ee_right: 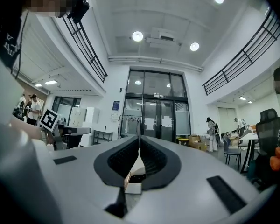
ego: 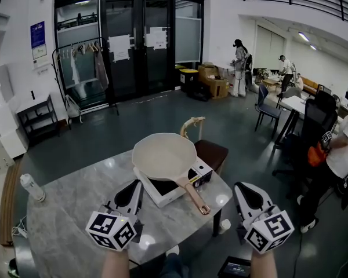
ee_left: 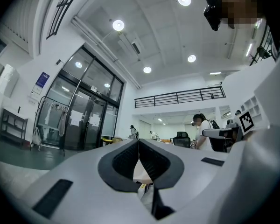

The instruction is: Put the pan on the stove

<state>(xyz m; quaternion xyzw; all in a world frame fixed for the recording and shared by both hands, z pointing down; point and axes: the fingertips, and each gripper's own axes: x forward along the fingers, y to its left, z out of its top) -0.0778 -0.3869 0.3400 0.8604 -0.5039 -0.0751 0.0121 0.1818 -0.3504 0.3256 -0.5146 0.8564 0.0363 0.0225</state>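
Nearest the person, the left claw (ego: 134, 189) hangs over the near part of the desk (ego: 64, 213) and the right claw (ego: 242, 190) just past the desk's near right edge. Both are pressed fully shut with nothing between them, and both point toward the pan (ego: 163, 154) without touching it. The task looks done. The pan sits flat on the small white stove (ego: 161, 195) near the desk's far right corner, overhanging it on most sides, and its handle (ego: 195, 195) slants toward the near right edge, within easy reach of the right claw. A bottle (ego: 32, 187) lies by the left edge, well apart from the stove. The desk is pale polished marble that reflects the ceiling lights, so a pan could slide on it. A chair (ego: 212, 153) stands just beyond the desk, then open grey floor, a clothes rack (ego: 84, 68), dark glass doors (ego: 139, 45), cardboard boxes (ego: 213, 81) and several people working at the right.
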